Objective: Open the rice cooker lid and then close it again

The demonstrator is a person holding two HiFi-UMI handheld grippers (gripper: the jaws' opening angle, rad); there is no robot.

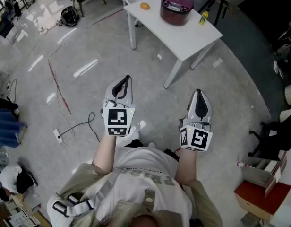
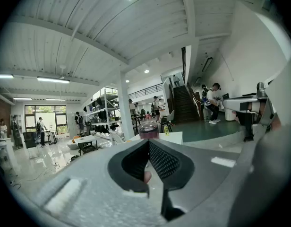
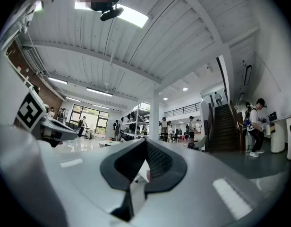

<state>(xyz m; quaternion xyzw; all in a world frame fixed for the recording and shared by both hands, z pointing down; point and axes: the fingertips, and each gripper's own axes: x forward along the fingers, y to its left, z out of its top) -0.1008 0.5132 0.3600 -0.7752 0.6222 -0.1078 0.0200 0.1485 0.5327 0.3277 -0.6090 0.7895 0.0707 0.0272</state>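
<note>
Holding both tools in front of our body, we stand on the grey floor, well apart from the white table (image 1: 183, 37). The rice cooker (image 1: 176, 7), round and dark purple-red, sits on the far part of that table with its lid down. On one side of it lies a small orange round thing (image 1: 144, 5), and on the other side stands a small yellow bottle (image 1: 203, 17). Both are near the cooker but do not touch it.

The left gripper (image 1: 127, 79) is fully closed. In the left gripper view its two dark pads meet at the tip and nothing is gripped between them. It points about level toward the table, and in that view the cooker shows small and far, just above the tip of the jaws.

The right gripper (image 1: 198, 93) is closed in the same way, pads together, and it holds nothing. Its own view looks a little upward, to the ceiling beams and to a staircase (image 3: 226, 126) at the back of the hall.

Neither tool touches the cooker or the table. On the floor at our left, a black cable (image 1: 81, 126) runs to a white power strip (image 1: 57, 136). Several people stand far away in the hall.
</note>
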